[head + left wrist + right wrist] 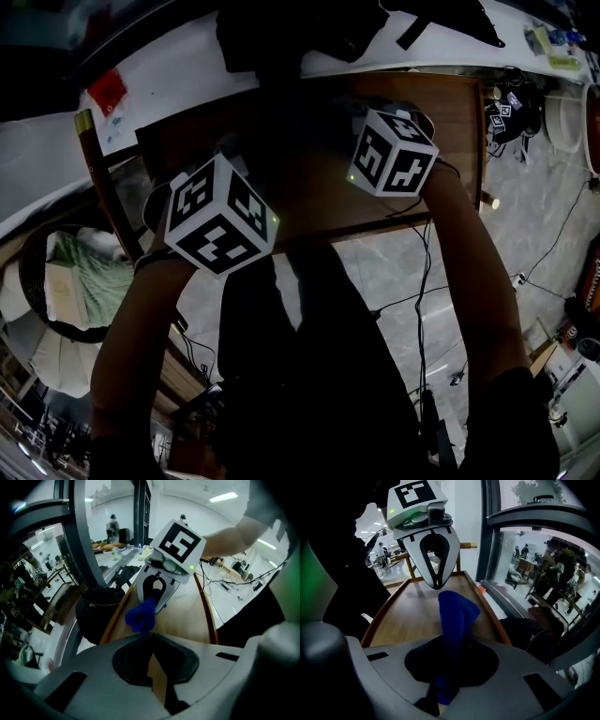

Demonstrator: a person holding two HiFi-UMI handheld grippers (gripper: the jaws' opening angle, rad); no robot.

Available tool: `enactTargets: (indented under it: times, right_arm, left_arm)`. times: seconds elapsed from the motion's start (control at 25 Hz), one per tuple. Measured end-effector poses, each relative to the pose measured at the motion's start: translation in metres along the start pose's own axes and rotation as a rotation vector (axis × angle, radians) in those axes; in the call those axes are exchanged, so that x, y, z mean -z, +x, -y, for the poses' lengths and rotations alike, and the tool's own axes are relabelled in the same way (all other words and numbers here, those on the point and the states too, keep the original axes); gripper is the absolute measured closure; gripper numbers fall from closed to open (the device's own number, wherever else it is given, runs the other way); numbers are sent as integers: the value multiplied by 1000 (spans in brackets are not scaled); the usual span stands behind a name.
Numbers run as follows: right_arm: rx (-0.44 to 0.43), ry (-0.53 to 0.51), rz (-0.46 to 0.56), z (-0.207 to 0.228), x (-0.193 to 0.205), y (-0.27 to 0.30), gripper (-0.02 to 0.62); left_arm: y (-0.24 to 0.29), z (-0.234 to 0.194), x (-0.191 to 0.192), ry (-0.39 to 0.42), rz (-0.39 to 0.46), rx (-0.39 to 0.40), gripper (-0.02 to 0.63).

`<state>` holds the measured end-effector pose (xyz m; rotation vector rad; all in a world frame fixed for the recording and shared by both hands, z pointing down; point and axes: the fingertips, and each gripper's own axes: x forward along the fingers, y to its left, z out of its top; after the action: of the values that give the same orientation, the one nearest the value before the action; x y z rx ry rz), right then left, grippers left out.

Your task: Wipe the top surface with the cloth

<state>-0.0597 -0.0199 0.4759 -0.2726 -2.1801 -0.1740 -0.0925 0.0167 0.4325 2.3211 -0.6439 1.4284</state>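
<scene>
Nearest in the right gripper view, the right gripper (450, 644) has its two jaws pressed on the blue cloth (457, 613). The cloth passes between them as a thick, bunched roll, and its free end stands out in front of the jaws, over the wooden top (417, 611).

In the left gripper view, the left gripper (152, 639) has its jaws brought together. Only a thin line of wood shows between them, so it carries nothing.

The two grippers face each other above the same top, near each other but apart. From the left gripper view the cloth hangs as a small lump at the fingertips of the right one, low over the wood. I cannot tell if it touches the surface.

The cloth looks soft, light and limp. I judge that it will fold and give way under pressure, and it will not break or slip easily. The hold on the bunched middle seems good for carrying. For wiping, however, only the short free end can meet the wood, so it must be pressed down flat and pulled along.

The top is smooth, pale wood with a raised edge (490, 606) on its long sides. The cloth may catch there.

Farther away, a dark bag (93, 613) lies just beside the table. Behind it stands a glass wall (534, 550) with dark frames.
</scene>
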Motion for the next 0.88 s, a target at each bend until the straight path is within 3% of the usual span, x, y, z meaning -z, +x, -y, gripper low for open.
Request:
enactTargets:
  times: [0.24, 0.52, 0.88]
  right_arm:
    - [-59, 34, 9, -60, 7, -1, 531]
    - [-139, 47, -2, -124, 14, -5, 531]
    - [-201, 58, -13, -164, 20, -10, 531]
  left_arm:
    - [4, 54, 12, -5, -12, 89, 594]
    - [13, 95, 28, 0, -49, 138, 594]
    - [19, 140, 35, 21, -74, 199, 594]
